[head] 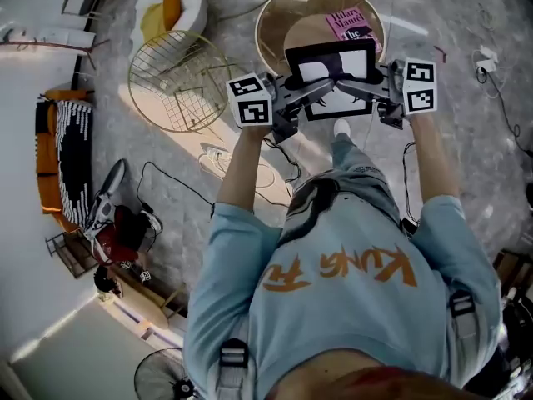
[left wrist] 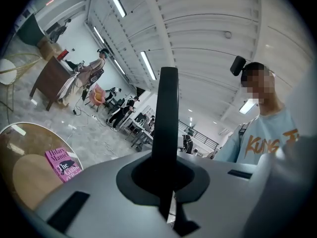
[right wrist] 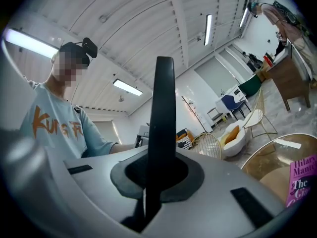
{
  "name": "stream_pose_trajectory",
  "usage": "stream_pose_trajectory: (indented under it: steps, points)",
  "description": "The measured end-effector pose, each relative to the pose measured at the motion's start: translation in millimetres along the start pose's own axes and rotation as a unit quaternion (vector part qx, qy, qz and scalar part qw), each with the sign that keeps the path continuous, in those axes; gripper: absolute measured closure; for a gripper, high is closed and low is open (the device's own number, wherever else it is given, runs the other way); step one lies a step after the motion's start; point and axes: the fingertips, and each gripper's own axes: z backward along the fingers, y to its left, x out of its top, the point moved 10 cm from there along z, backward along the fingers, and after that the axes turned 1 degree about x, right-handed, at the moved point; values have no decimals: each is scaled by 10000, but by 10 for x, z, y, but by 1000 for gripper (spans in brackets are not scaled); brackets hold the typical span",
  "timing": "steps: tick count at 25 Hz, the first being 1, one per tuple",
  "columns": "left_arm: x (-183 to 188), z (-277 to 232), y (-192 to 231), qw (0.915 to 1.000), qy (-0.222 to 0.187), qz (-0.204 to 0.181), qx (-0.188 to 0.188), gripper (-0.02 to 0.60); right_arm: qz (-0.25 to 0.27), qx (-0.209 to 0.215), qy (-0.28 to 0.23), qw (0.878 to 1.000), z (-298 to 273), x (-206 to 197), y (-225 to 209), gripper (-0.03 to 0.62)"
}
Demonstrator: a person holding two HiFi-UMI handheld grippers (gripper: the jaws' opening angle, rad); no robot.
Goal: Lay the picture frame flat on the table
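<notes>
Both forearms reach straight ahead, roughly parallel, each hand turning its tool inward toward the other. The left gripper (head: 290,90) pinches the left edge of the picture frame (head: 333,77), and the right gripper (head: 379,88) pinches its right edge. In each gripper view the frame shows as a thin dark strip (left wrist: 166,118) standing upright, clamped between the jaws. The frame hangs off the surface over the near rim of the round table (head: 265,25), its white face toward the person. A pink book (head: 353,22) lies just behind the frame's top edge; bare tabletop shows left of it. A wire basket (head: 176,82) stands beside the table's left rim, and grey floor lies open nearer the person
</notes>
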Motion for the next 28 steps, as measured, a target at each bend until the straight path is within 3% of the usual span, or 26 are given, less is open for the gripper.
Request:
stream_pose_trajectory:
  steps: [4, 9, 19, 23, 28]
  points:
    - [-18, -142, -178, 9996, 278, -25, 15, 554, 30, 18, -222, 9997, 133, -101, 169, 585]
    - [213, -74, -153, 9986, 429, -212, 240, 555, 47, 160, -323, 9993, 46, 63, 50, 585]
    - [134, 52, -374, 9968, -143, -210, 763, 554, 101, 558, 136, 9983, -77, 209, 91, 585]
    - [25, 50, -257, 9968, -241, -125, 754, 554, -6, 401, 235, 9989, -64, 132, 13, 584]
    - [-51, 45, -51, 9986, -257, 1, 472, 554, -86, -21, 268, 9996, -47, 56, -39, 583]
